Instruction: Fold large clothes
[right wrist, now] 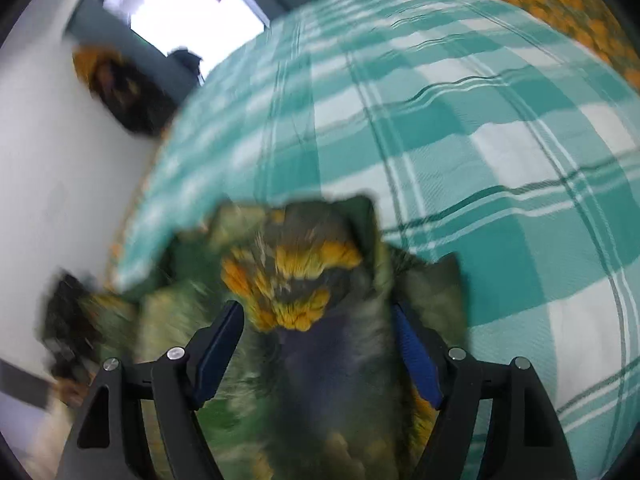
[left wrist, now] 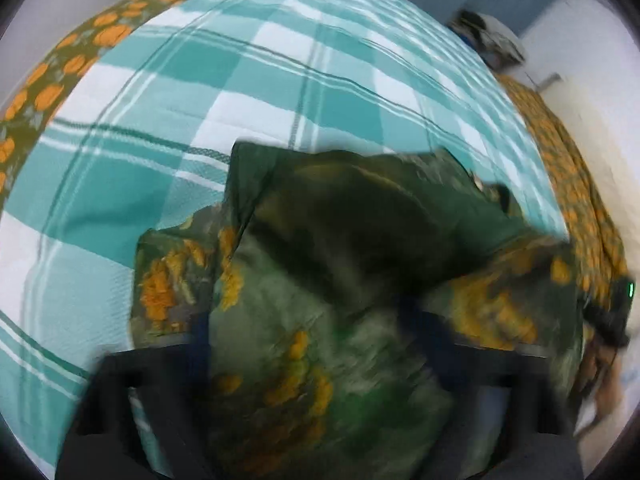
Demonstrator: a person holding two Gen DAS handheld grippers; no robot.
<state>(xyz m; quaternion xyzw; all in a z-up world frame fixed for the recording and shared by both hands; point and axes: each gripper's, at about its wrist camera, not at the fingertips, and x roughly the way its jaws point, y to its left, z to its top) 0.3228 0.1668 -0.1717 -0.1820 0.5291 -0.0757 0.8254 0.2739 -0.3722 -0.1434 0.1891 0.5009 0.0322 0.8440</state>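
Green cloth with orange flowers, the garment [left wrist: 320, 264], fills the space ahead of my left gripper [left wrist: 308, 332] and bunches between its fingers on the teal checked bedcover [left wrist: 200, 80]; blur hides whether the pads pinch it, so I cannot tell.

From my right gripper [right wrist: 316, 344] the same cloth lies between spread fingers, pads standing off it (a loose heap). I judge a fold just laid; next I must find fresh edges.
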